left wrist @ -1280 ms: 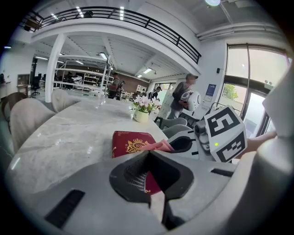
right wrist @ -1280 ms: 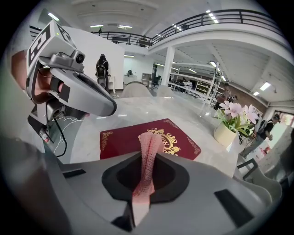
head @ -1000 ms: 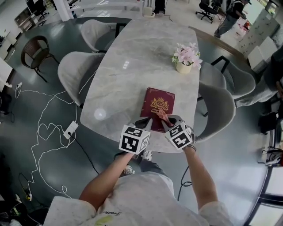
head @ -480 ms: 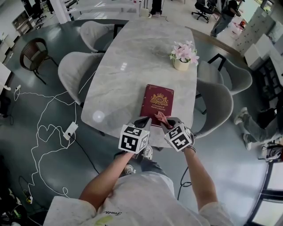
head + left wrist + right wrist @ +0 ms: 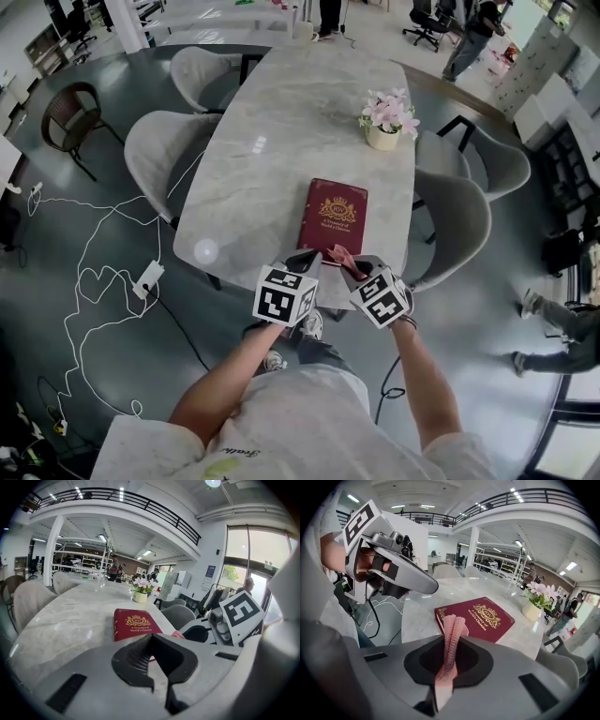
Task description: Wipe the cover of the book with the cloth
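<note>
A dark red book with gold print lies flat near the front edge of the marble table; it also shows in both gripper views. My right gripper is shut on a pink cloth, whose folded end sticks up between the jaws, just short of the book's near edge. The cloth's tip hangs over the book's near corner in the head view. My left gripper sits beside it at the book's near left, jaws closed with nothing between them.
A pot of pink flowers stands behind the book on the right. Grey chairs ring the table. White cables and a power strip lie on the floor at left. People walk at the far right.
Both grippers have stayed almost still at the book's near edge. The right gripper with the cloth has edged slightly back from the cover. A person at the right has walked on.
</note>
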